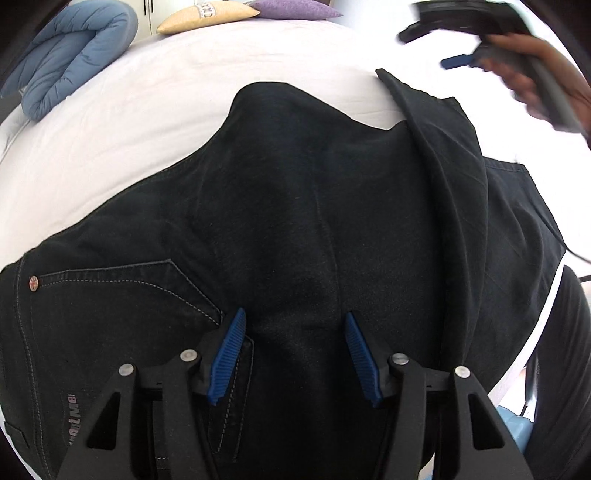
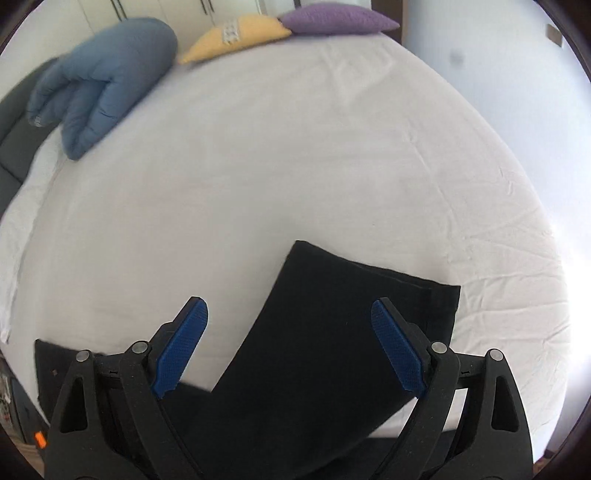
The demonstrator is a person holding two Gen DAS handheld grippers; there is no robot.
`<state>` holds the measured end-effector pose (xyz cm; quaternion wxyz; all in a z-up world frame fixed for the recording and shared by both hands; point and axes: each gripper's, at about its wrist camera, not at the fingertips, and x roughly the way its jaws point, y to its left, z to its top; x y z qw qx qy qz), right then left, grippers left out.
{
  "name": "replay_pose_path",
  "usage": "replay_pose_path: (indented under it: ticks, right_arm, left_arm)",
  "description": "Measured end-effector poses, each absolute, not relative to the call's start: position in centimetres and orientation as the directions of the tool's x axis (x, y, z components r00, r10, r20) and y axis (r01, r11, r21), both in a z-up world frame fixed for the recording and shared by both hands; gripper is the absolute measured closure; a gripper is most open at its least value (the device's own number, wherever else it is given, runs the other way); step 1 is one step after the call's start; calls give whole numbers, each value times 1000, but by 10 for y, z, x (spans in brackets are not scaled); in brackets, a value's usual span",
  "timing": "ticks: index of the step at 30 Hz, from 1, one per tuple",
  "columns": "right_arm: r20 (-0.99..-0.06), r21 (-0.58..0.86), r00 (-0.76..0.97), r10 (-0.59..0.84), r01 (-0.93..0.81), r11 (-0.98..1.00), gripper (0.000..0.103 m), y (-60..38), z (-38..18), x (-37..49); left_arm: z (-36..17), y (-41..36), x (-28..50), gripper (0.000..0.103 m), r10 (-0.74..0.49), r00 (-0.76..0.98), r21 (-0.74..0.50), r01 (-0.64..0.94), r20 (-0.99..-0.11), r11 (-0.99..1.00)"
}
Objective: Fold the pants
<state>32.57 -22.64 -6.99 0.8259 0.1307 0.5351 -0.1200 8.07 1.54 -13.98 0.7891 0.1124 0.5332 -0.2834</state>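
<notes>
Left gripper (image 1: 293,356) hangs low over the black denim pants (image 1: 280,229), blue ribbed pads spread about halfway; I see dark cloth between and under them, but I cannot tell whether the pads press on a fold or only hover. Just left of its left finger runs a pocket seam in pale stitching, and further left a small copper rivet (image 1: 33,283) marks the pocket corner. A printed grey logo (image 1: 72,417) shows near the lower left edge.

Right gripper (image 2: 290,347) has its jaws wide apart, nothing pinched; one pant leg lies on the bed below the gap, apart from the pads. In the left wrist view I see that same gripper blurred at upper right, carried by a hand (image 1: 543,85).

Pants lie spread on the white bed sheet (image 2: 295,147), waist end under the left gripper, one leg laid over at the right with its hem reaching out across the sheet.

Further out: a rolled blue quilted duvet (image 2: 107,77) at far left, then a yellow cushion (image 2: 240,35) and a purple cushion (image 2: 336,18) by the bed's far edge. White cupboard doors (image 2: 147,9) stand behind them.
</notes>
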Motion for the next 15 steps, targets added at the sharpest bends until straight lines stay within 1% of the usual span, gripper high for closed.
replay_pose_path:
  ticks: [1,3,4,7,9,13,14,15]
  right_arm:
    - [-925,94,375,-59,377,921,12,-229,-77,338]
    - [-947,63,312,-74,408,911,12,-230,-92,360]
    - [-951,40,296,-91,410,911,12,-229,-98,366]
    - [-964,-93,193,-181,396,914,12,-225,-121,382]
    - [-969,-116,157,-192,401,909,15,-224,-134,385]
    - [-970,-72,182,-161,418,905,34,-230,-142,384]
    - [-968,-64,196,-156,408,911,50,-230,-139,381]
    - [-966,-59,209,-152,394,917,72,-231,-136,380]
  left_arm:
    - [-142,15,81,46,-324,270,-121,568,-907,814]
    - [-144,14,81,46,-316,272,-112,570,-909,814]
    - [-145,9,87,46,-316,270,-114,569,-909,815]
    - [-147,8,91,46,-329,265,-131,563,-906,816]
    - [-145,12,91,46,-332,266,-134,564,-905,815]
    - [-145,19,90,46,-348,269,-148,560,-898,815]
    - [-145,22,89,46,-350,269,-150,560,-897,815]
    - [-144,26,89,46,-353,269,-153,560,-896,814]
